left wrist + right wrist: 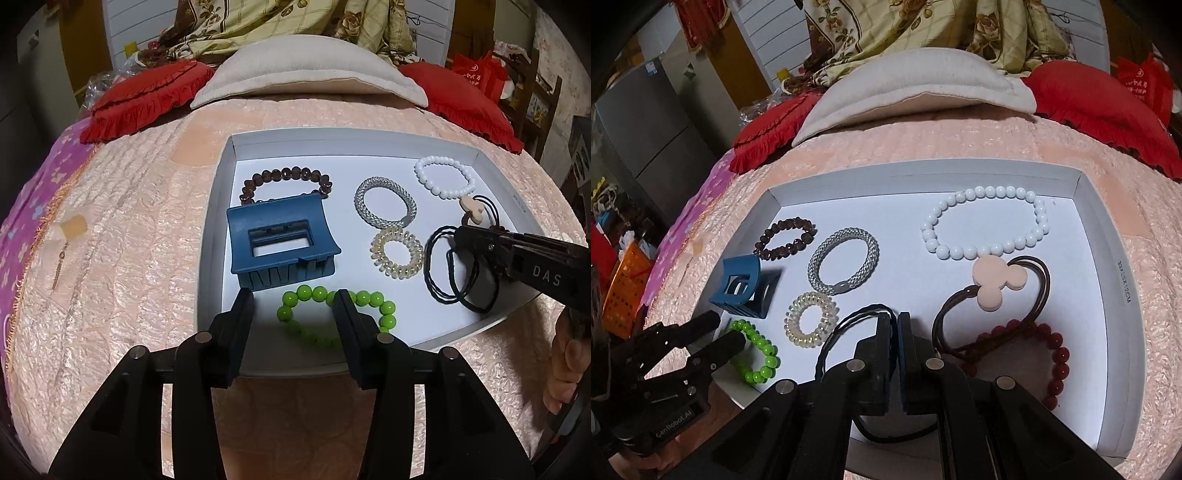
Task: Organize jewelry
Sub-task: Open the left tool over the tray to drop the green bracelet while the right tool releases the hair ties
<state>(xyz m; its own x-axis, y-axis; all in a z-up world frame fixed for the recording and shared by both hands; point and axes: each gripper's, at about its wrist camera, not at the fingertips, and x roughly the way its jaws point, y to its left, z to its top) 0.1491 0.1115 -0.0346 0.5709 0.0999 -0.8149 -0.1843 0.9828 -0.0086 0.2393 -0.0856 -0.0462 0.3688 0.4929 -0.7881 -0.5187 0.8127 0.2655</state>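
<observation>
A white shallow tray (218, 206) (1108, 258) lies on a pink bedspread and holds the jewelry. My left gripper (295, 299) is open and empty, just above the green bead bracelet (384, 308) (762, 349), behind the blue hair claw (277, 240) (742, 286). My right gripper (897, 319) (461, 236) is shut on the black twisted hair tie (846, 321) (437, 273). Also in the tray are a brown bead bracelet (284, 173) (786, 238), a silver mesh band (384, 201) (846, 258), a clear spiral tie (397, 253) (810, 317), a white bead bracelet (443, 177) (986, 225), a pink mouse-head hair tie (997, 284) and a dark red bead bracelet (1058, 362).
A cream cushion (306, 70) and red frilled pillows (147, 96) (1108, 110) lie at the bed's far end. A small yellow tag with a tassel (70, 232) lies on the bedspread left of the tray. An orange basket (624, 291) stands beside the bed.
</observation>
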